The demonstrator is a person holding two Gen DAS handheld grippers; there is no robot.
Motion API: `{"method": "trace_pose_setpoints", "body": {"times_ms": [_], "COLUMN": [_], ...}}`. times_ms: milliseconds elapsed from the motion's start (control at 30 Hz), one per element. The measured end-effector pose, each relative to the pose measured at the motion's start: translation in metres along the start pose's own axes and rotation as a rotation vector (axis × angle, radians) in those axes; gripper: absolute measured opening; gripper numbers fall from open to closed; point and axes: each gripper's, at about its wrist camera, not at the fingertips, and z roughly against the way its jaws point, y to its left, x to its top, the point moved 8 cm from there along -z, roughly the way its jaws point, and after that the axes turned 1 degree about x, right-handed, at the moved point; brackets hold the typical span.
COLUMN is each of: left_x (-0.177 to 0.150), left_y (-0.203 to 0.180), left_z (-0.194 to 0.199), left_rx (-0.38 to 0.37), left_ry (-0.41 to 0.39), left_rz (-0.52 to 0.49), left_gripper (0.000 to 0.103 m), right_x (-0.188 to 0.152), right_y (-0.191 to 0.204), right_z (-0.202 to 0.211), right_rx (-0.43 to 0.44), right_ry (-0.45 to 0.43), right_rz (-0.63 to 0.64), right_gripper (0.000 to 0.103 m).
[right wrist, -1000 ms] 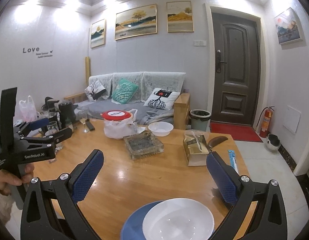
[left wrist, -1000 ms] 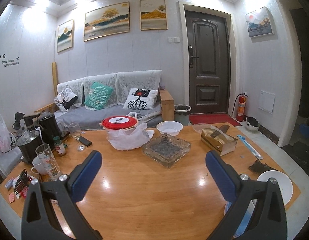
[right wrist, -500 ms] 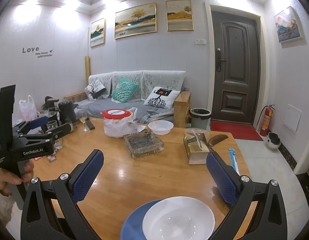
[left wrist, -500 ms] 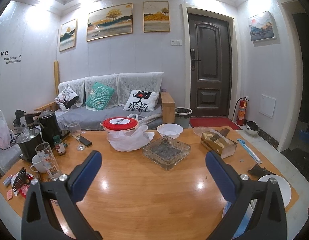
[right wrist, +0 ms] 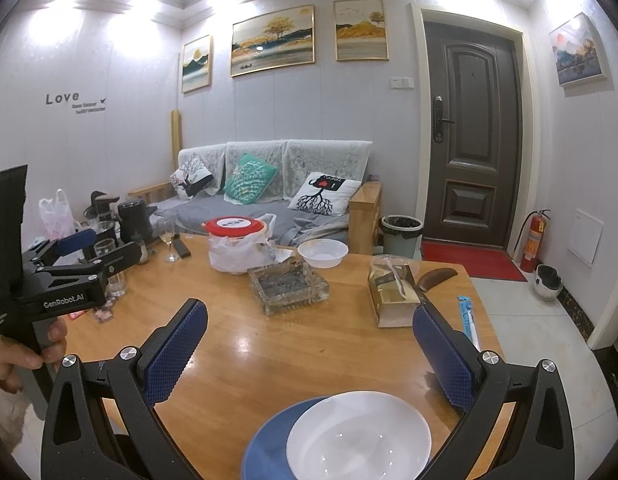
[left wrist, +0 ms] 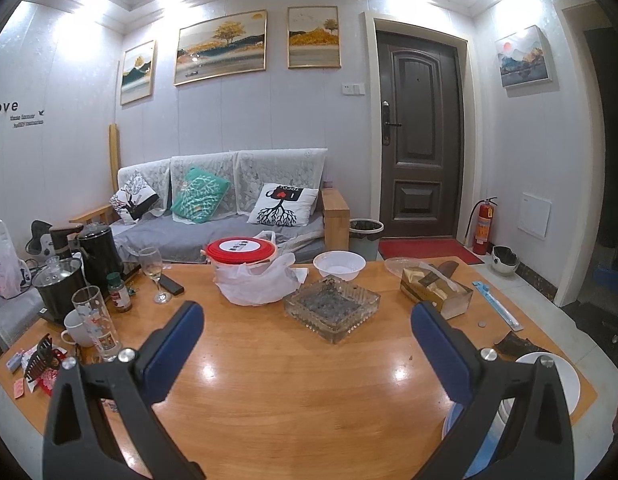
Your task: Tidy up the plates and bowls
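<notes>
Two plates, white (right wrist: 359, 436) on blue (right wrist: 265, 444); one bowl (right wrist: 323, 253); one ashtray (right wrist: 288, 287); two tools, left (left wrist: 307, 344) and right (right wrist: 309, 344); one wineglass (left wrist: 152, 268).

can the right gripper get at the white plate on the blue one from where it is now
Probably yes. The right gripper is open, and the white plate lies on the blue plate just below its fingers. Nothing sits between them; the glass ashtray is farther back.

The wall decal (right wrist: 63, 98) reads "Love"; the smaller lines under it are too blurred to read. The left gripper (right wrist: 109, 248) carries "GenRobot.AI" on its body. The red lid's (left wrist: 241, 246) label is illegible.
</notes>
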Motion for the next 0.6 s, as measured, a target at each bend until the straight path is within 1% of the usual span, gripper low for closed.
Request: {"method": "trace_pose_setpoints", "body": {"times_ms": [600], "left_x": [0.0018], "left_y": [0.0073], "left_z": [0.0068], "left_rx": [0.024], "left_ry": [-0.016], "left_rz": [0.007], "left_gripper": [0.102], "right_x": [-0.0069], "right_y": [0.0081], "right_z": [-0.0024], "right_rx": [0.007], "right_ry": [0.003], "right_rz": [0.000], "right_gripper": [0.102]}}
